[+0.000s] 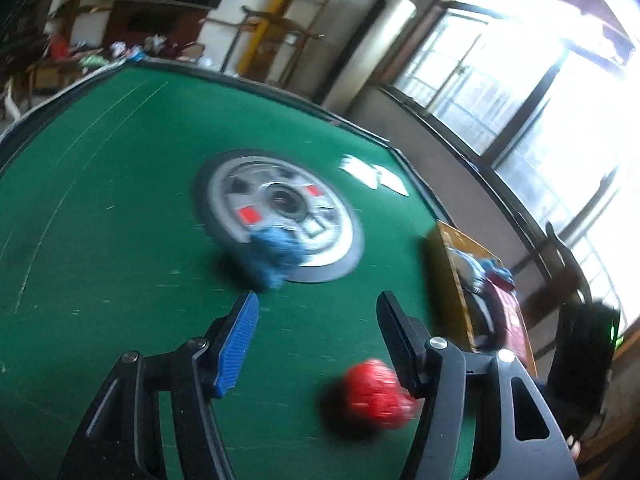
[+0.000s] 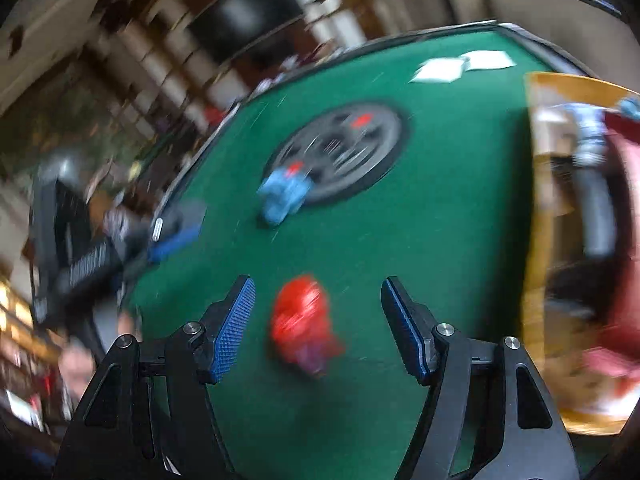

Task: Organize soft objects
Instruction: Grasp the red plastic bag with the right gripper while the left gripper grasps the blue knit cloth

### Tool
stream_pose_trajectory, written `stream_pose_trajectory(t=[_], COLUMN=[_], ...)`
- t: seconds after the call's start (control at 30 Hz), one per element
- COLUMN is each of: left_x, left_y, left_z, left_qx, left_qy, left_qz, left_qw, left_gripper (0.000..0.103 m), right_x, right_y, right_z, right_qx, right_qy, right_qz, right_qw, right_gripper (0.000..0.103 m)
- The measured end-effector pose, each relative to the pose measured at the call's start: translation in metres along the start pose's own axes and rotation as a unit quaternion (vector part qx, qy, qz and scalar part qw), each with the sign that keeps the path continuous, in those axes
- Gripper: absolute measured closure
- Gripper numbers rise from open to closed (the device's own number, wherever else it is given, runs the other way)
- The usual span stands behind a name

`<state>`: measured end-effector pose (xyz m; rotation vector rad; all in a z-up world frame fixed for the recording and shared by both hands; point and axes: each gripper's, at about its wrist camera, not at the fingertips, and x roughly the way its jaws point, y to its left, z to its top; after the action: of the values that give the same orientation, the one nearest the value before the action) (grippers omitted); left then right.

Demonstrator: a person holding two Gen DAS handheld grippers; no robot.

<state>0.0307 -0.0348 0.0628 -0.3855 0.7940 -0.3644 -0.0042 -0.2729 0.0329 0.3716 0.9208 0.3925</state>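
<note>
While both grippers hover empty with jaws apart, the red soft toy [image 2: 302, 322] lies on the green table [image 2: 440, 240] under the right gripper [image 2: 318, 304]; the left gripper [image 1: 318, 320] faces the blue soft toy [image 1: 276, 256]. Next, I judge: descend, clamp, carry to the box [image 2: 538, 200].

Open green felt [image 2: 440, 220] surrounds red toy [image 2: 300, 324]; box [image 2: 536, 200] flanks right.

Two soft toys [image 2: 285, 198] lie on the table [image 2: 460, 220] (box [image 2: 536, 208] at right).

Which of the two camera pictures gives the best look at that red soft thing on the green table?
The right wrist view: the red soft thing lies whole, though blurred, between the open fingers. In the left wrist view it sits low, partly behind one finger.
</note>
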Motion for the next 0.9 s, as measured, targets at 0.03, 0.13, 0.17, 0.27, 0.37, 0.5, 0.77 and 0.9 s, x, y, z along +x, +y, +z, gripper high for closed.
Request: stream_pose_trajectory(t=[0.03, 0.13, 0.17, 0.27, 0.37, 0.5, 0.77, 0.9], left_x=[0.001, 0.005, 0.008, 0.015, 0.017, 0.019, 0.062, 0.092], left_y=[0.009, 0.033, 0.037, 0.044, 0.047, 0.051, 0.035, 0.033], left_z=[0.002, 0.003, 0.002, 0.003, 0.003, 0.004, 0.030, 0.029], left_qx=[-0.008, -0.038, -0.048, -0.066, -0.072, -0.073, -0.011, 0.015], left_qy=[0.001, -0.002, 0.001, 0.010, 0.013, 0.017, 0.069, 0.092], left_qz=[0.001, 0.006, 0.000, -0.010, -0.012, -0.001, 0.060, 0.093], left_qw=[1.0000, 0.9992, 0.9989, 0.9977, 0.9973, 0.9972, 0.9957, 0.9913], left_gripper=[0.041, 0.041, 0.041, 0.041, 0.038, 0.031, 0.025, 0.027], right_x=[0.008, 0.031, 0.040, 0.058, 0.060, 0.038, 0.039, 0.040], right_y=[0.006, 0.021, 0.027, 0.035, 0.036, 0.018, -0.063, -0.072], right_z=[-0.002, -0.010, -0.013, -0.018, -0.014, 0.033, 0.062, 0.063], right_qx=[-0.013, -0.050, -0.065, -0.096, -0.111, -0.069, 0.039, 0.061], right_qy=[0.010, 0.039, 0.051, 0.077, 0.079, -0.005, -0.081, -0.076], right_qz=[-0.005, -0.022, -0.020, -0.052, -0.050, -0.057, -0.034, -0.002], right_qw=[1.000, 0.998, 0.996, 0.991, 0.989, 0.996, 0.995, 0.995], right_gripper=[0.037, 0.037, 0.037, 0.066, 0.068, 0.068, 0.069, 0.068])
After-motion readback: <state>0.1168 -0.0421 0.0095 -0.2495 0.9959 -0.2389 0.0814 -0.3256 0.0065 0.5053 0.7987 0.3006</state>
